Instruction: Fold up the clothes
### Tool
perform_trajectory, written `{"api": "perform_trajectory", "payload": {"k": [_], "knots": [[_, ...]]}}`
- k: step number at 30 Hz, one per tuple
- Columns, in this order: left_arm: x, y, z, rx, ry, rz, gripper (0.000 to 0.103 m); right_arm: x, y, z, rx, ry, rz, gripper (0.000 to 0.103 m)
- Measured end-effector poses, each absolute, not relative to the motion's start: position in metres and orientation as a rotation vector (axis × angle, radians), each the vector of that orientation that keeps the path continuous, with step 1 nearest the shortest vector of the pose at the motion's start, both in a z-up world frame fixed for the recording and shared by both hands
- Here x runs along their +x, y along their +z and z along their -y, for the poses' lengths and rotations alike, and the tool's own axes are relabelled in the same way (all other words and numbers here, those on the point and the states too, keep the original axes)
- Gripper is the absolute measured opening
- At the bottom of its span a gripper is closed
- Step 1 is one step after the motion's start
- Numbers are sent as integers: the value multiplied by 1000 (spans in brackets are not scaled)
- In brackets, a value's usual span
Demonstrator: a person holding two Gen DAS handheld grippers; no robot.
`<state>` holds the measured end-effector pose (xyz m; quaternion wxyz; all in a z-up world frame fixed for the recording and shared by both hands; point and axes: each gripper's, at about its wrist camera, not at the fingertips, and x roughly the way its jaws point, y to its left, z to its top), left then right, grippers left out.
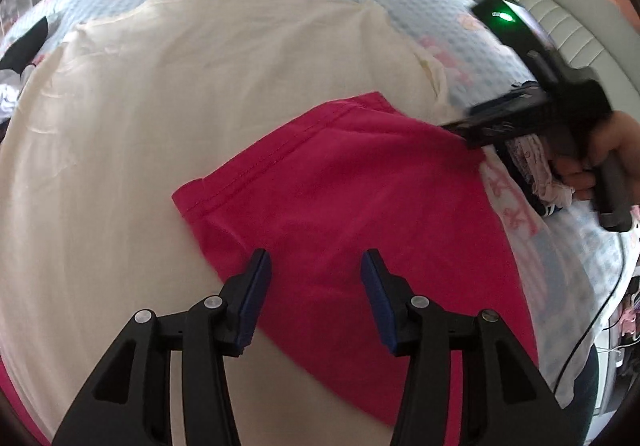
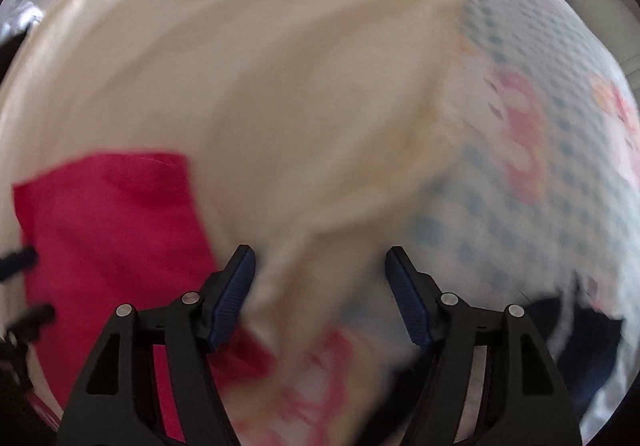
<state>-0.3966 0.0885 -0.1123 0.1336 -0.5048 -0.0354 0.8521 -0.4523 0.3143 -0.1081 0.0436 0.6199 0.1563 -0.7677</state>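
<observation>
Two garments lie spread on the bed: one pink garment [image 1: 352, 206] on top of one larger cream garment [image 1: 180, 118], both over one blue-checked floral bedsheet [image 1: 460, 46]. Two grippers, the left gripper [image 1: 316, 300] and the right gripper [image 2: 320, 296], each with two blue-padded fingers. Near the bed's right edge, one small pile of patterned clothes [image 1: 532, 170], perhaps two or three pieces; too blurred to count.

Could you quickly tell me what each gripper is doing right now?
Left gripper: open, empty, over the pink garment.
Right gripper: open, empty, over the cream cloth.
</observation>
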Motion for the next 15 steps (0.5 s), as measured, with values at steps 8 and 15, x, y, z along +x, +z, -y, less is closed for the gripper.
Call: {"api": "perform_trajectory", "payload": {"k": [8,15], "knots": [[-396,-105,-80,-1453,2475,163,51,-418,-66,-342,1765,-2438,-517,66],[-398,-101,-79,-1468,2483,121,52,-429,-108,-312,1838,-2199,-698,70]]}}
